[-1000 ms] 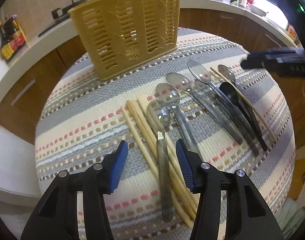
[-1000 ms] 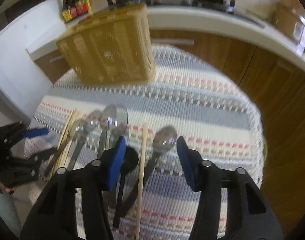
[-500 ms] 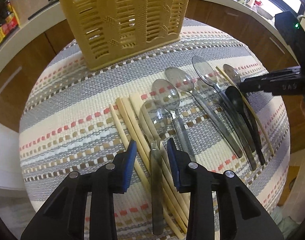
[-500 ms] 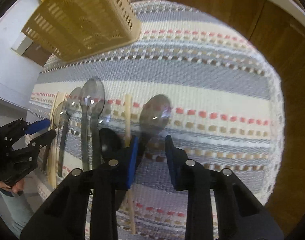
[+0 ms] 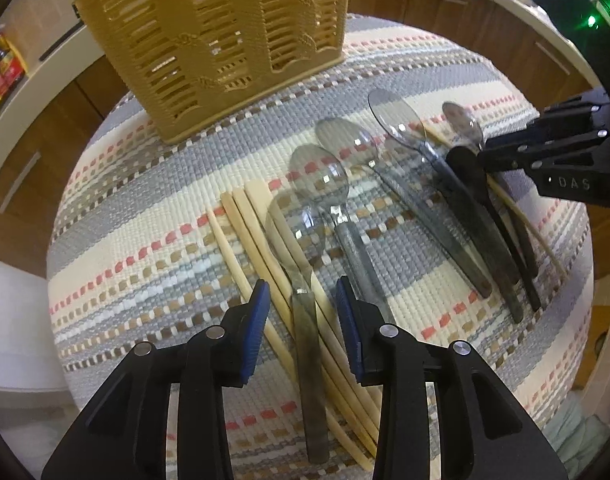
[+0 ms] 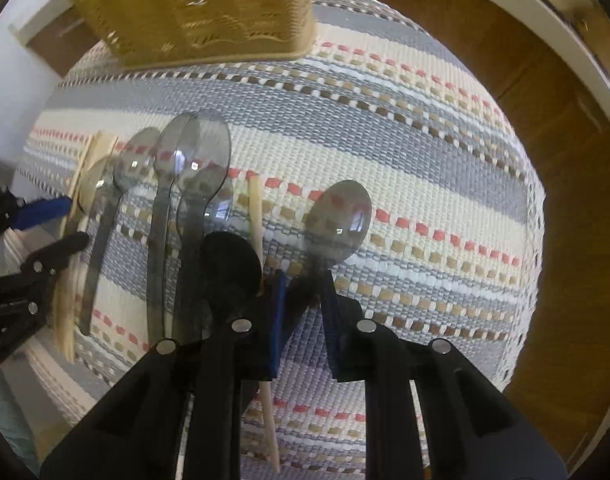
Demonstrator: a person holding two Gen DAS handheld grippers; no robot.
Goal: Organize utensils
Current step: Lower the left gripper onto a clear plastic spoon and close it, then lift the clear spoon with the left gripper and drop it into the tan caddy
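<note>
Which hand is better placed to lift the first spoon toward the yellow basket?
Right. The right gripper has just been closing its jaws around the handle of the rightmost clear spoon, with little or no gap left. The left gripper, narrowed then reopened slightly, only straddles its spoon.

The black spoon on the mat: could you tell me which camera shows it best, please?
The left wrist view: the black spoon lies there in full, bowl to handle tip, beside the right gripper. In the right wrist view only its bowl shows; the handle is hidden beneath that gripper's body.
</note>
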